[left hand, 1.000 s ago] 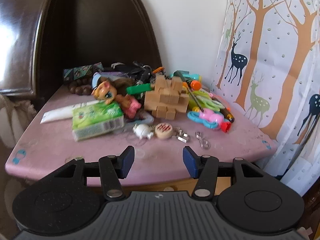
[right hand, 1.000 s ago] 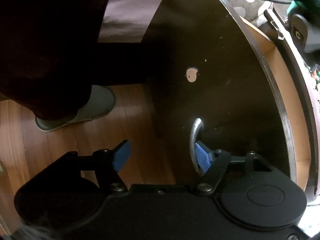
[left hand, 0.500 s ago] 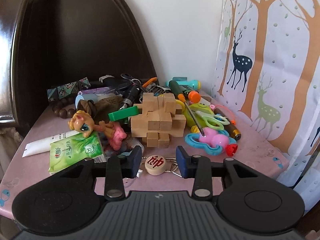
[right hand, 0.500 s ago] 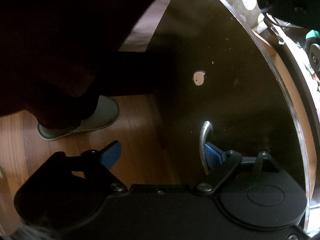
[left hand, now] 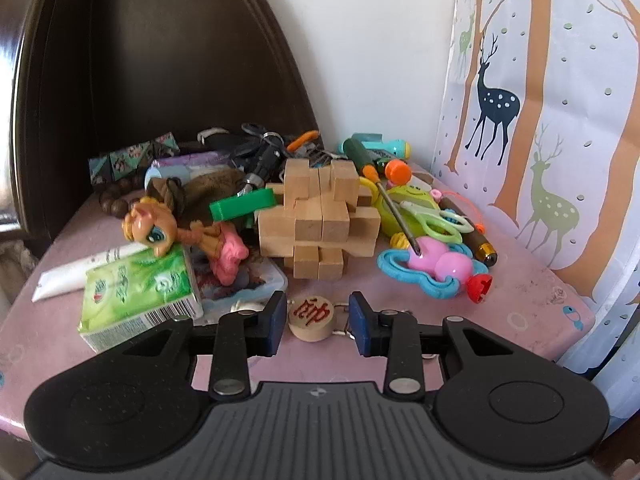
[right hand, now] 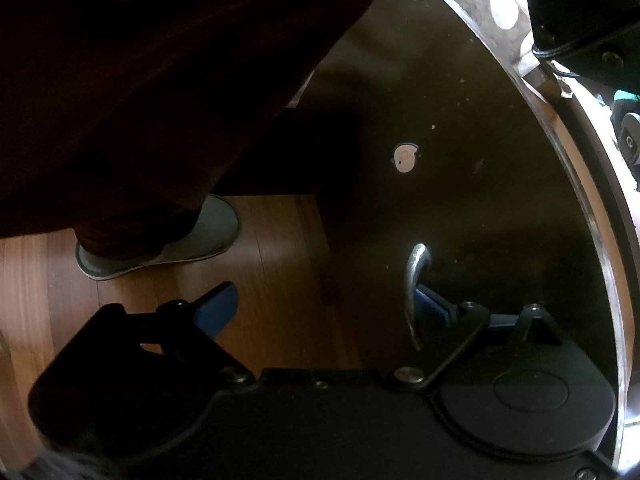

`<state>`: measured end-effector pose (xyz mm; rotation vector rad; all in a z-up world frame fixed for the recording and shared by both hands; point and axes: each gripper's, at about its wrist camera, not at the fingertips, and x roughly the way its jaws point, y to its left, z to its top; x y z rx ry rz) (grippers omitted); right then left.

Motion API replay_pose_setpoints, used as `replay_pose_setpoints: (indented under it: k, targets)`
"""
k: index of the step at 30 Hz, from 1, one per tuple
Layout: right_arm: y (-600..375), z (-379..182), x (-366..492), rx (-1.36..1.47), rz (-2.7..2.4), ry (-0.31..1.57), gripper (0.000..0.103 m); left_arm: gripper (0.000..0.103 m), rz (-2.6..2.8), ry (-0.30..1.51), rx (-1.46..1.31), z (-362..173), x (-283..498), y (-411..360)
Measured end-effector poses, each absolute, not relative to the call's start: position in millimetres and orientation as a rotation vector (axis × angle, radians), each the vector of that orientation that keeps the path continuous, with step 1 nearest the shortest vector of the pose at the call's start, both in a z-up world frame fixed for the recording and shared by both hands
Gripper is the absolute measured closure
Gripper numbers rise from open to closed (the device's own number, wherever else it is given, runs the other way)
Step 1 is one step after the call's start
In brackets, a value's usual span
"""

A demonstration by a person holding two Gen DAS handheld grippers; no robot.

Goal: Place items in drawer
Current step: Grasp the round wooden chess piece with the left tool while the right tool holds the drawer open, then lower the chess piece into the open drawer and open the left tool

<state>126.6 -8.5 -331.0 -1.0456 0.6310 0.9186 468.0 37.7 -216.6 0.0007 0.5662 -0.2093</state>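
Step in hand: first pick, with the drawer held by its pull.

My left gripper (left hand: pixel 318 322) sits low at the near edge of the pink nightstand top (left hand: pixel 532 280), jaws apart and straddling the round wooden disc (left hand: pixel 311 317), the one with red characters. The left pad looks touching or just beside the disc's rim; the right pad stands clear of it. A metal ring and clips trail off the disc's right side, partly hidden behind the right finger.

The other items lie heaped toward the back of the top: wooden block puzzle (left hand: pixel 320 224), green tissue pack (left hand: pixel 140 292), pony figure (left hand: pixel 160 228), screwdriver (left hand: pixel 380 176).

My right gripper (right hand: pixel 320 306) is spread wide, its right finger hooked behind the metal handle (right hand: pixel 414 280) on the dark drawer front (right hand: pixel 460 160). The view is dim; I cannot tell how far the drawer is out.

Next move, my judgement: close the left jaws squarely on the disc's rim, lift so the ring trails free, carry it over to the drawer.
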Motion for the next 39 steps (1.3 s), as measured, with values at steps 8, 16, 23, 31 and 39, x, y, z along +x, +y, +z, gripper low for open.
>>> replay_pose_setpoints:
  k: [8, 16, 23, 31, 39]
  targets:
    - [-9, -329, 126, -1.046, 0.918, 0.626, 0.007, 0.077, -0.204, 0.569, -0.027, -216, 464, 44]
    - [-10, -327, 126, -1.05, 0.914, 0.628, 0.006, 0.077, -0.22, 0.549, -0.018, -208, 453, 49]
    - [-12, -324, 127, -1.068, 0.918, 0.627, 0.005, 0.077, -0.358, 0.51, 0.075, -195, 418, 36]
    - [-11, -327, 125, -1.08, 0.909, 0.629, 0.005, 0.077, -0.578, 0.599, 0.197, -206, 383, 4]
    - [-6, -335, 127, -1.1, 0.891, 0.644, 0.004, 0.077, -0.585, 0.919, 0.318, -286, 393, -12]
